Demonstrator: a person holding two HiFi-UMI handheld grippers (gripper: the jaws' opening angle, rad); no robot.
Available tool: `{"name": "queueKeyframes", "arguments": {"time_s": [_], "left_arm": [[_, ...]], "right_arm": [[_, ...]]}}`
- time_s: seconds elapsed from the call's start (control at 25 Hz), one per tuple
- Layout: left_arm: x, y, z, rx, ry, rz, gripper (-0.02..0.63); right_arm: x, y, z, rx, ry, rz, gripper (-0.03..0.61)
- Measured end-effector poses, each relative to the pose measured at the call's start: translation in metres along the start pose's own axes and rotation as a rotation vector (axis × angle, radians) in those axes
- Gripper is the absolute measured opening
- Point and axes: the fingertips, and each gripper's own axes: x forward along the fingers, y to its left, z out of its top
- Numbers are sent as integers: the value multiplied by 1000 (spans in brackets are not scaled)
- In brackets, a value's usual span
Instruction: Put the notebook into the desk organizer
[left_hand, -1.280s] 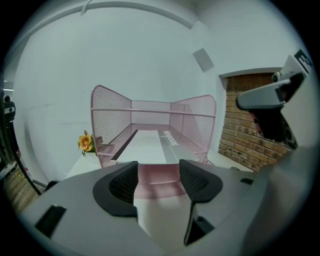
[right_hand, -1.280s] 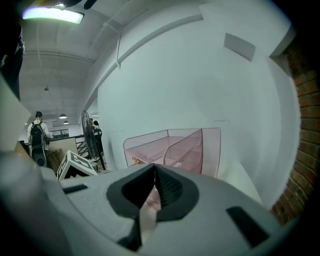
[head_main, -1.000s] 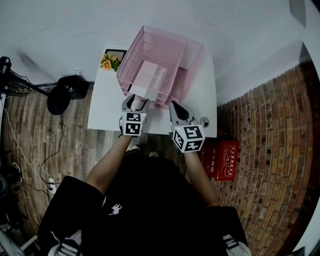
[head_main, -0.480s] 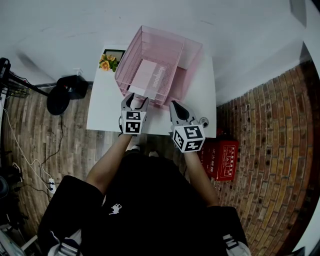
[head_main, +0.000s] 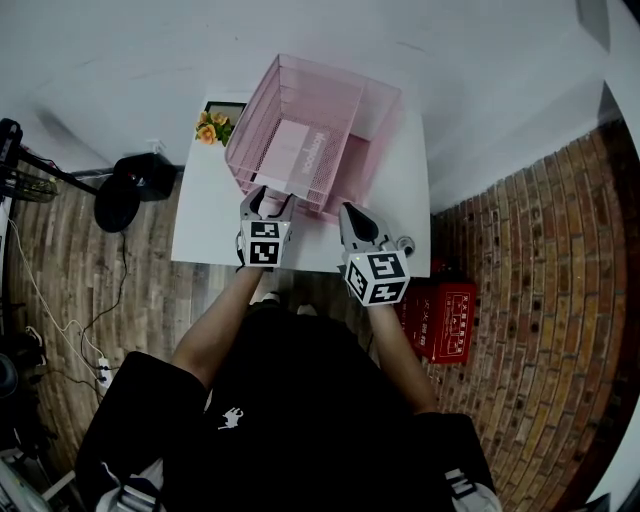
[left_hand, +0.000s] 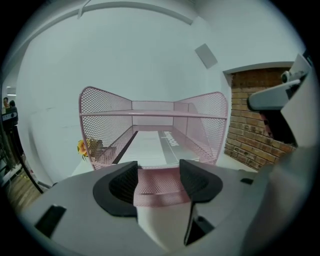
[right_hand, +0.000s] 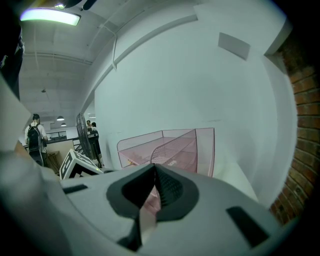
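Now, white notebook (head_main: 291, 150) lies flat inside pink wire-mesh desk organizer (head_main: 372, 128), left gripper (head_main: 268, 200) jaws wide about its front lip, right gripper (head_main: 351, 212) jaws together, empty; risk: a jaw snagging mesh would drag the organizer.

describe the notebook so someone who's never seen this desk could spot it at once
On the white desk stands a pink wire-mesh organizer. In its left compartment a pale notebook lies flat on the bottom. It is the only thing visible inside, with a greyer printed strip along one long edge.

Black T-shirt (head_main: 300, 395), white logo (head_main: 230, 419)
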Motion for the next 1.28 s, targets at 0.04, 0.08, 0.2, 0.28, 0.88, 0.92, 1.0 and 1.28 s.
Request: {"name": "queueKeyframes", "arguments": {"time_s": [0.04, 0.08, 0.2, 0.28, 0.88, 0.92, 1.0, 1.28], "left_arm": [[0, 0, 0, 0, 2, 1, 265], [0, 0, -1, 0, 4, 2, 265], [0, 1, -1, 2, 5, 6, 267], [-2, 1, 0, 3, 3, 10, 277], [-95, -7, -6, -98, -66, 94, 147], [-104, -7, -4, -105, -79, 105, 124], [-119, -9, 0, -109, -101, 121, 94], [-156, -20, 18, -57, -161, 98, 59]], "right_arm": [[-1, -1, 0, 0, 0, 1, 3], [-3, -1, -1, 1, 0, 2, 3], [-7, -4, -1, 1, -2, 7, 3], [-11, -6, -1, 2, -5, 14, 3], [-39, 12, 17, -6, -98, 177, 3], [-42, 14, 20, -10, -109, 190, 3], [-47, 18, 24, -24, -122, 207, 3], [-70, 24, 28, -30, -151, 194, 3]]}}
